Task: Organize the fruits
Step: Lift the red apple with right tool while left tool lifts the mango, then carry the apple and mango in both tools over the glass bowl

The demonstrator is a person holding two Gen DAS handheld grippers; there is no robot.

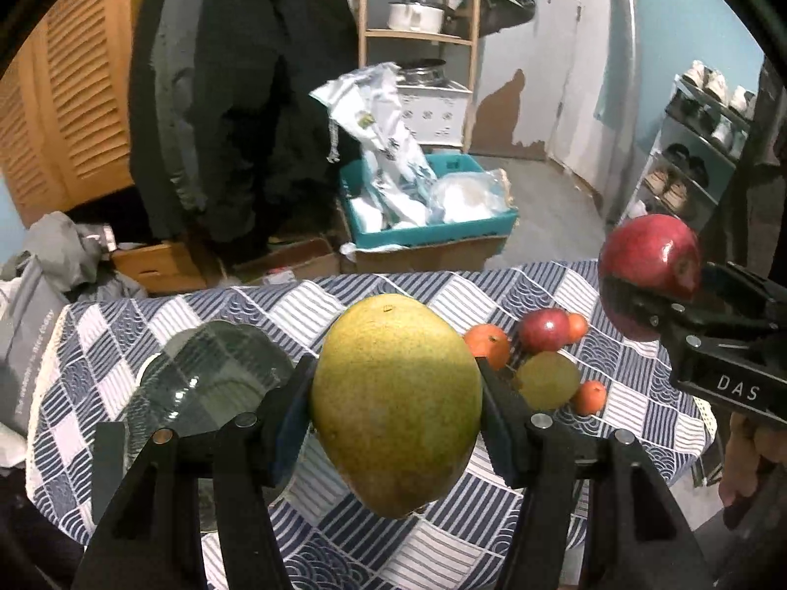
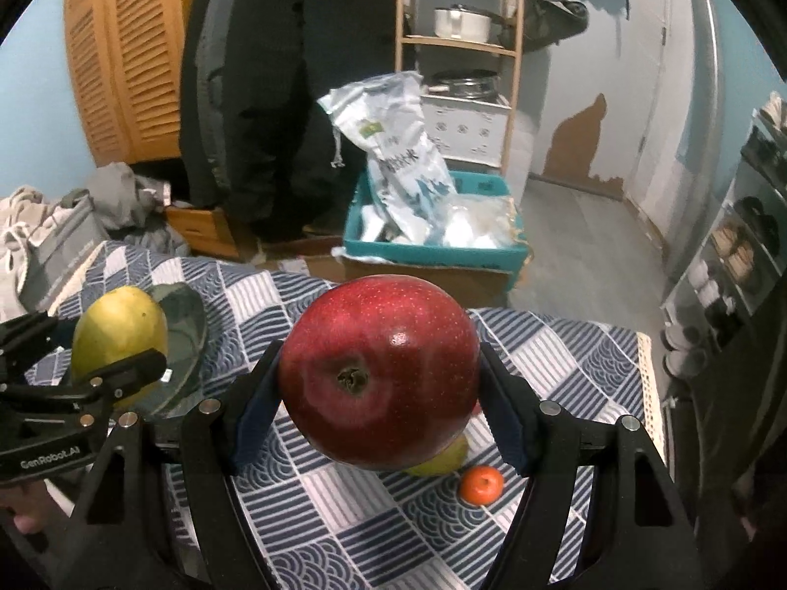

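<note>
My left gripper (image 1: pixel 396 393) is shut on a yellow-green mango (image 1: pixel 396 398) and holds it above the table; it also shows in the right wrist view (image 2: pixel 118 339). My right gripper (image 2: pixel 378 378) is shut on a big red apple (image 2: pixel 378 373), also held above the table, and shows at the right of the left wrist view (image 1: pixel 649 265). A clear glass plate (image 1: pixel 216 383) lies on the checked tablecloth (image 1: pixel 639 393) to the left. On the right lie a small red apple (image 1: pixel 543 329), a green fruit (image 1: pixel 548 378) and three small oranges (image 1: pixel 487 344).
Beyond the table's far edge stand a teal crate (image 1: pixel 433 233) with plastic bags, cardboard boxes, hanging dark coats (image 1: pixel 236 98), a wooden shelf (image 1: pixel 418 34) and a shoe rack (image 1: pixel 698 147) at the right. Grey clothes (image 1: pixel 49 265) lie at the left.
</note>
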